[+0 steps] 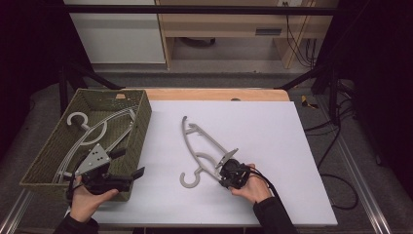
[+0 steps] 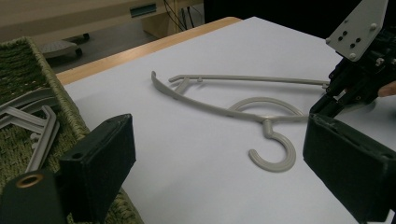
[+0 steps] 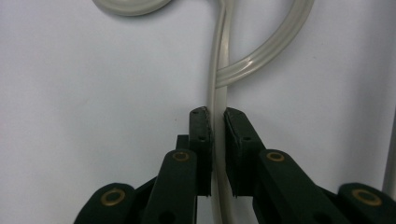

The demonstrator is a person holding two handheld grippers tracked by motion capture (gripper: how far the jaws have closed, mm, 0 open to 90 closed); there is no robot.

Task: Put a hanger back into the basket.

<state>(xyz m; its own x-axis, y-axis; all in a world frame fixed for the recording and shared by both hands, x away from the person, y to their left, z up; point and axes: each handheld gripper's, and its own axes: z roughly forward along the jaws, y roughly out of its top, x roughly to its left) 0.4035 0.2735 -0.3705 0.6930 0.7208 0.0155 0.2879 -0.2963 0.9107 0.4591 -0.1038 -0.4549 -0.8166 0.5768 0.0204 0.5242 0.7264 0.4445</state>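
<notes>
My right gripper (image 3: 217, 122) is clamped on the grey hanger (image 1: 204, 146) lying on the white sheet (image 1: 272, 141), left gripper (image 1: 129, 163) wide open and empty by the basket (image 1: 141, 117), which already holds other hangers (image 1: 92, 131); lift and transfer left, I'd judge.

Grey carpeted floor (image 1: 234, 78); pale wooden cabinet (image 1: 229, 24) beyond the worktop's far edge; black cables (image 1: 297, 44) hanging beside it.
</notes>
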